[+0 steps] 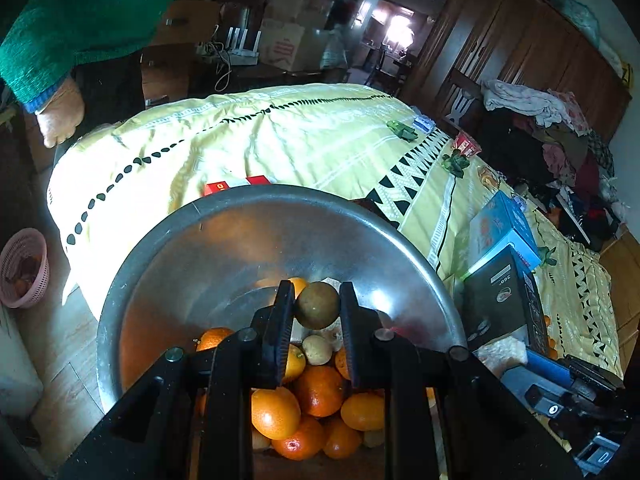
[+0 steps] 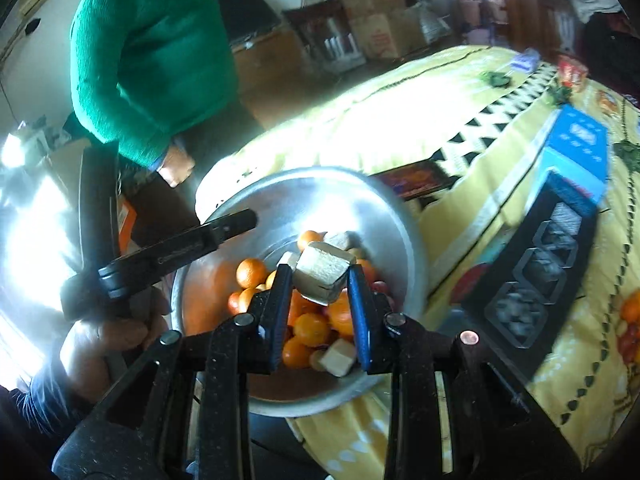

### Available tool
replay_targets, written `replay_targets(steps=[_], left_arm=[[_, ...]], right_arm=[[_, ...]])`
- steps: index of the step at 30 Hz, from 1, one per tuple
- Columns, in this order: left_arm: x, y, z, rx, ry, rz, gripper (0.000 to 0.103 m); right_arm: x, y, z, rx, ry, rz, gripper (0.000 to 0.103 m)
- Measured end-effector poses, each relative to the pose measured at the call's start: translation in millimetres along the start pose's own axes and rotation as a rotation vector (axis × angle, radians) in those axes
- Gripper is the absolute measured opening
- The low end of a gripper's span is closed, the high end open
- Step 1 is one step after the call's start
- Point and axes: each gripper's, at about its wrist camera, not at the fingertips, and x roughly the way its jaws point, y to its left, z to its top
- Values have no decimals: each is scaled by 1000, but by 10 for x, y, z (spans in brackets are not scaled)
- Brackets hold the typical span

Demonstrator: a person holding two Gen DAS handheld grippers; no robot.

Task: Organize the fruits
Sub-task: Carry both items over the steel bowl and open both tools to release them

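A large steel bowl holds several oranges and small pale fruits; it also shows in the right wrist view. My left gripper is shut on a round brown-green fruit held above the pile inside the bowl. My right gripper is shut on a pale tan block-shaped piece over the bowl. A similar pale block lies among the oranges. The left gripper's arm crosses the bowl's left rim in the right wrist view.
The bowl rests at the edge of a bed with a yellow patterned cover. Blue and black boxes lie on the bed to the right. A pink basket stands on the floor at left. A person in a green sweater stands behind.
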Motion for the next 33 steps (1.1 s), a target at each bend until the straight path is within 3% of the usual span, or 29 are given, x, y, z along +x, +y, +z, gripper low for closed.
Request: replay_targets(steps=[7, 18, 19, 22, 23, 29, 33], left_arm=[[135, 41, -11, 9, 34, -11, 22], [301, 69, -53, 7, 75, -3, 22], [311, 77, -67, 3, 80, 2, 24], [310, 112, -90, -22, 82, 17, 47], [298, 117, -91, -25, 78, 25, 51], [179, 82, -99, -32, 57, 50, 56], [-63, -171, -84, 29, 1, 24, 56]], right_arm=[[303, -11, 5, 22, 55, -6, 29], [443, -9, 23, 46, 73, -15, 31], [443, -10, 24, 47, 72, -15, 31], [435, -24, 31, 52, 74, -19, 31], [421, -29, 31, 53, 72, -20, 32], [10, -27, -27, 53, -12, -9, 37], [-493, -52, -313, 51, -90, -41, 45]])
